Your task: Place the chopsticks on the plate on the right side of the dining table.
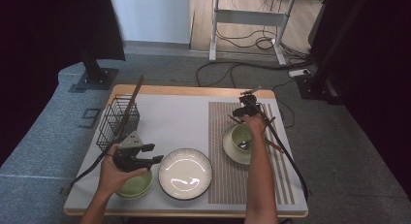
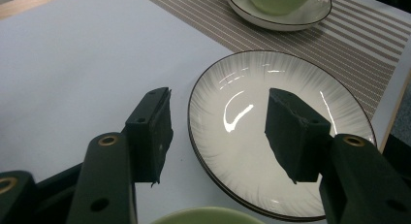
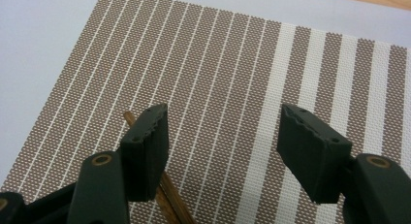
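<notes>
The left hand-held gripper (image 1: 145, 155) is being held at the lower left of the high view, its jaws standing wide apart with nothing between the pads, pointing toward frame right. The right hand-held gripper (image 1: 245, 105) is being held at the upper right of centre, forearm stretched up from the bottom edge, its jaws likewise being kept spread and empty.
</notes>
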The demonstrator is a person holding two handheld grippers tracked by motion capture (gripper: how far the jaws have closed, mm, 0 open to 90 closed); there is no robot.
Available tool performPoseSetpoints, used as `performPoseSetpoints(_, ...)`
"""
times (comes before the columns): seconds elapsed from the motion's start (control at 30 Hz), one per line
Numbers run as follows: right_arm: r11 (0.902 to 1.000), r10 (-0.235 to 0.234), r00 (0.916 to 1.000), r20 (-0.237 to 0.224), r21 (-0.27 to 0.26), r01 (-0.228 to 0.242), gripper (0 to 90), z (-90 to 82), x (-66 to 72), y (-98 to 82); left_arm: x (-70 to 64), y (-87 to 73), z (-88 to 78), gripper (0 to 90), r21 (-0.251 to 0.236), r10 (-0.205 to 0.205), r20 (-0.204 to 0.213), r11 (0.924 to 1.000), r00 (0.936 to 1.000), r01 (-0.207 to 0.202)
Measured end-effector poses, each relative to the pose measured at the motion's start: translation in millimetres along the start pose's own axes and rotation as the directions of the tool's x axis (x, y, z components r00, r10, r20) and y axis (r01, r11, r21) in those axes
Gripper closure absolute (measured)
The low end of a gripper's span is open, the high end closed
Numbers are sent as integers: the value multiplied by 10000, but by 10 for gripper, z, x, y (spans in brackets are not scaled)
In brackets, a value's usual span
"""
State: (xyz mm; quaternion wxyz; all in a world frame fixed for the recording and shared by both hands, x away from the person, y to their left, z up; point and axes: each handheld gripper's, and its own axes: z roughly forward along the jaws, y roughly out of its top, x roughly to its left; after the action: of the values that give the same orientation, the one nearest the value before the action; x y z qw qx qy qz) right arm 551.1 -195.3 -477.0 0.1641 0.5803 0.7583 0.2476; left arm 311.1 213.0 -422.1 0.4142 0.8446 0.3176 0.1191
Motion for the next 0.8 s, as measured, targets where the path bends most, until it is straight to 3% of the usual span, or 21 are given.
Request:
performPoseSetpoints(0.3, 9995, -282, 9996, -38, 114, 282, 359, 5, 15, 2, 0, 0, -1, 428, 4, -1, 2, 10000, 10000, 1)
performPoseSetpoints(0.47, 9946, -995, 9949, -188, 260, 1000, 358, -5, 53, 3, 2, -1, 10, 428, 38, 5, -9, 10000, 10000, -5)
performPoseSetpoints(0.6, 9913, -1292, 9910, -350, 223, 1300, 359, -31, 71, 9, 1, -1, 14, 428, 36, 4, -7, 10000, 10000, -4)
performPoseSetpoints(0.8, 9951, -985, 9941, -455, -151, 979, 363, -82, 60, 29, -1, 0, 25, 428, 48, -11, 5, 10000, 10000, 11)
